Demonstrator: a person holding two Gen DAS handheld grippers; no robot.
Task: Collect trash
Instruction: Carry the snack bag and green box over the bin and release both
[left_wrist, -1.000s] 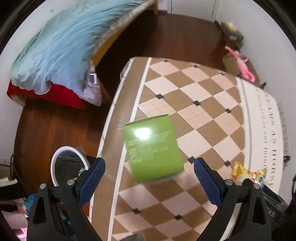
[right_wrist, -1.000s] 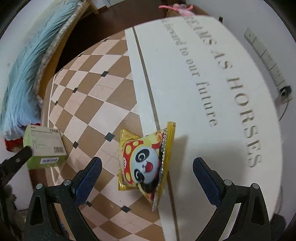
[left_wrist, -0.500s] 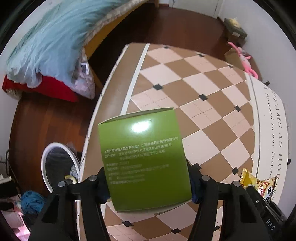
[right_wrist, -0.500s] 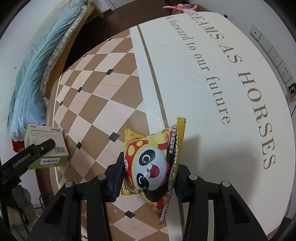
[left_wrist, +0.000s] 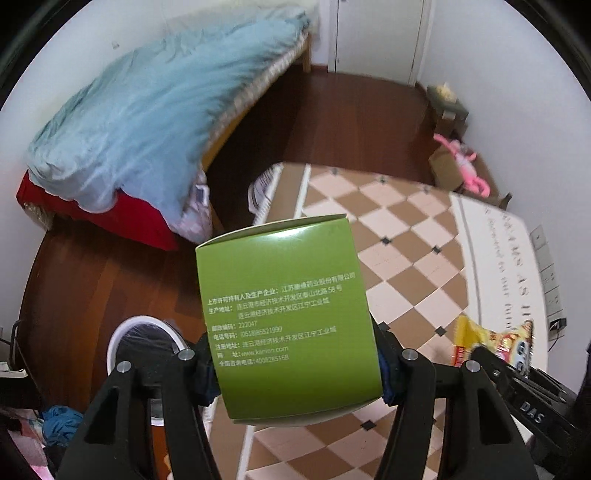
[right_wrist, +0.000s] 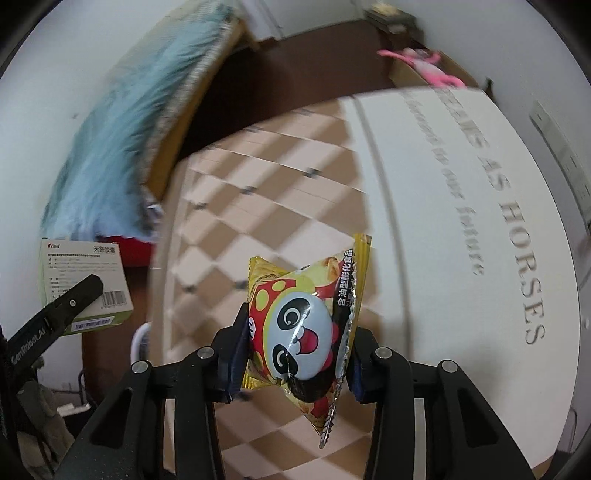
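Two pieces of trash are in our grip, both lifted clear of the checkered surface. Our left gripper has its fingers clamped on the lower sides of the green box; our right gripper pinches the panda snack bag across its middle. The box is tall and held low, so we judge a quick swing could tip or slip it. The puffy, slick bag could squirm out. The white bin sits on the floor to the lower left, beside the surface's edge; releasing too soon would miss it. Both grippers point forward, tilted downward.
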